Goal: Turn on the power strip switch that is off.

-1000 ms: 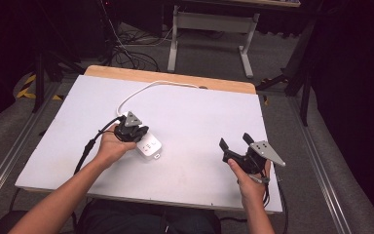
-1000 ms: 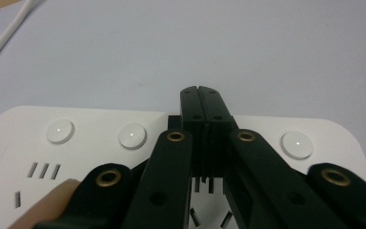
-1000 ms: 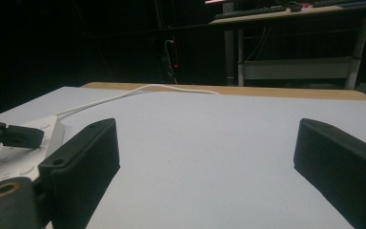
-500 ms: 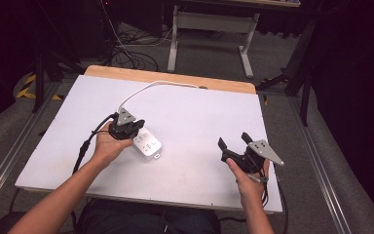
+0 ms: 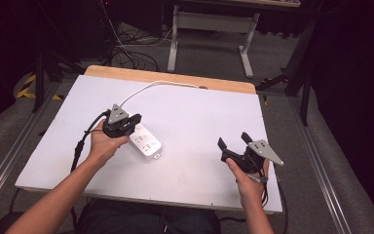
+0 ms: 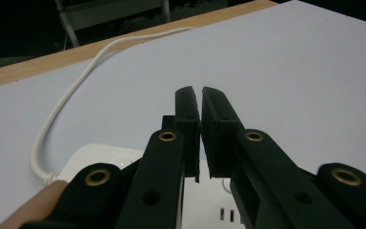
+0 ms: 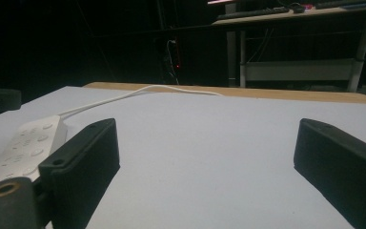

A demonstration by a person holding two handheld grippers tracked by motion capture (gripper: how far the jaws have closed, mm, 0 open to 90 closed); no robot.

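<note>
On the worktop [image 5: 185,122], the strip [image 5: 145,142] lay under the left tongs [image 5: 135,120], closed on nothing; pressing down could skid it. The right tongs [image 5: 233,141] hung wide open, empty.

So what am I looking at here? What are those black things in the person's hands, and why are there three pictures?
A person sits at a white table holding a two-jaw gripper in each hand. The high view looks down from above. The other two pictures come from cameras riding on each gripper, looking along its black jaws. The left gripper has its jaws closed on nothing, just above a white power strip whose white cable runs toward the table's far edge. The right gripper is open and holds nothing.
</note>
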